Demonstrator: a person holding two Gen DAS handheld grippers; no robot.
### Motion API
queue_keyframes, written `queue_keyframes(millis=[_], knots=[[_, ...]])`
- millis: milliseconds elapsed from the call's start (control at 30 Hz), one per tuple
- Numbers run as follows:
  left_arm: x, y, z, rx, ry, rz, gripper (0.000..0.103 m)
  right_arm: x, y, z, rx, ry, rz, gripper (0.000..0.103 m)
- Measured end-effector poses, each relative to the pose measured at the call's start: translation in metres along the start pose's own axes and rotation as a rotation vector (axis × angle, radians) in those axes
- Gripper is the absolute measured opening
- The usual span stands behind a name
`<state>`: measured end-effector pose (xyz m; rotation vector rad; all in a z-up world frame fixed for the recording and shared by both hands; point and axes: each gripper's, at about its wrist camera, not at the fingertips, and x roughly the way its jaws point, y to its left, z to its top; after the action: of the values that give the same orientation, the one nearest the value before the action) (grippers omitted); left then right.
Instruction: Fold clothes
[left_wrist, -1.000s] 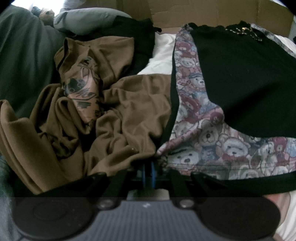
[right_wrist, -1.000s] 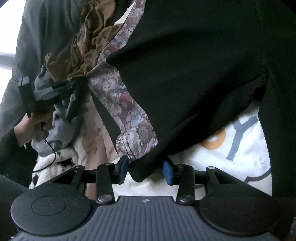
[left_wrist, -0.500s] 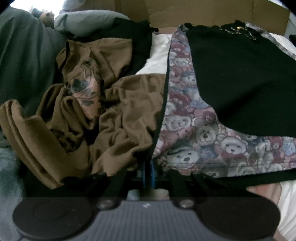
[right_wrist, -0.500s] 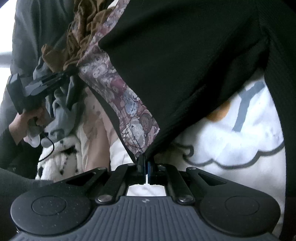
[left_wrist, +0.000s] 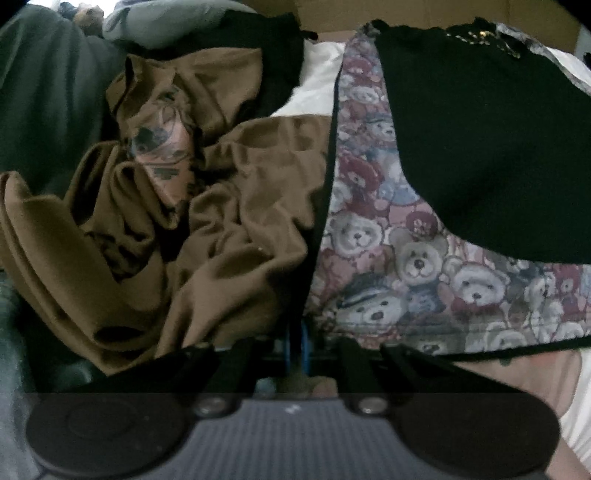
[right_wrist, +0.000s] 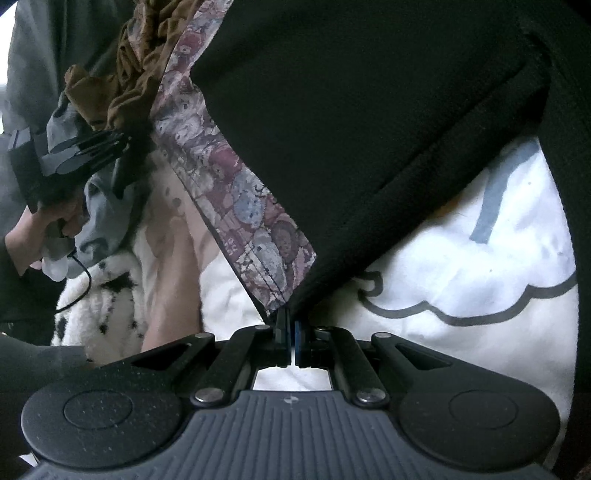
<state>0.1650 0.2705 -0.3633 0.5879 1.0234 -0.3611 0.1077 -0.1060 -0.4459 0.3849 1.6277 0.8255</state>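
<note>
A black garment (left_wrist: 480, 147) with a teddy-bear print panel (left_wrist: 417, 258) is stretched between both grippers. My left gripper (left_wrist: 297, 332) is shut on its dark-trimmed edge, where the bear print meets the brown clothes. In the right wrist view the same garment (right_wrist: 351, 129) hangs taut, its bear print strip (right_wrist: 229, 184) running down to my right gripper (right_wrist: 291, 321), which is shut on the lower corner. The left gripper (right_wrist: 122, 147) shows there at the far left, held by a hand (right_wrist: 33, 236).
A crumpled brown garment (left_wrist: 240, 221) lies left of the bear print. Dark green fabric (left_wrist: 48, 92) and a grey pillow (left_wrist: 166, 22) sit behind it. White bedding with a cloud outline (right_wrist: 461, 277) lies beneath, and a white spotted fluffy fabric (right_wrist: 103, 306) is at lower left.
The right gripper's jaws have closed on the garment's lower corner, and the cloth now pulls tight from it. The left gripper keeps its hold and has hardly moved.
</note>
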Motion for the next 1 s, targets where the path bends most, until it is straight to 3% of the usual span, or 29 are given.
queue_keyframes(millis=[300, 367, 400, 433, 800, 867, 900, 1000], knots=[[-0.001, -0.003, -0.006, 0.018, 0.018, 0.024, 0.006, -0.007, -0.009, 0.001, 0.039, -0.019, 0.006, 0.004], [-0.002, -0.002, -0.007, 0.017, 0.018, 0.024, 0.006, -0.017, -0.016, 0.003, 0.071, -0.048, 0.023, 0.016], [-0.002, -0.002, -0.007, 0.016, 0.018, 0.025, 0.006, -0.021, -0.02, 0.005, 0.09, -0.065, 0.034, 0.037], [-0.002, -0.003, -0.006, 0.016, 0.018, 0.027, 0.006, -0.024, -0.023, 0.006, 0.11, -0.083, 0.046, 0.04], [-0.003, -0.01, -0.005, 0.002, 0.027, 0.039, 0.006, 0.001, -0.026, 0.009, 0.183, -0.07, 0.107, 0.037], [-0.003, -0.01, -0.005, 0.001, 0.028, 0.039, 0.006, 0.005, -0.026, 0.008, 0.189, -0.061, 0.109, 0.019], [-0.003, -0.01, -0.004, 0.001, 0.029, 0.038, 0.006, 0.006, -0.027, 0.007, 0.198, -0.059, 0.116, 0.002], [-0.005, -0.008, -0.004, 0.001, 0.027, 0.033, 0.006, 0.006, -0.034, 0.004, 0.241, -0.047, 0.15, 0.001]])
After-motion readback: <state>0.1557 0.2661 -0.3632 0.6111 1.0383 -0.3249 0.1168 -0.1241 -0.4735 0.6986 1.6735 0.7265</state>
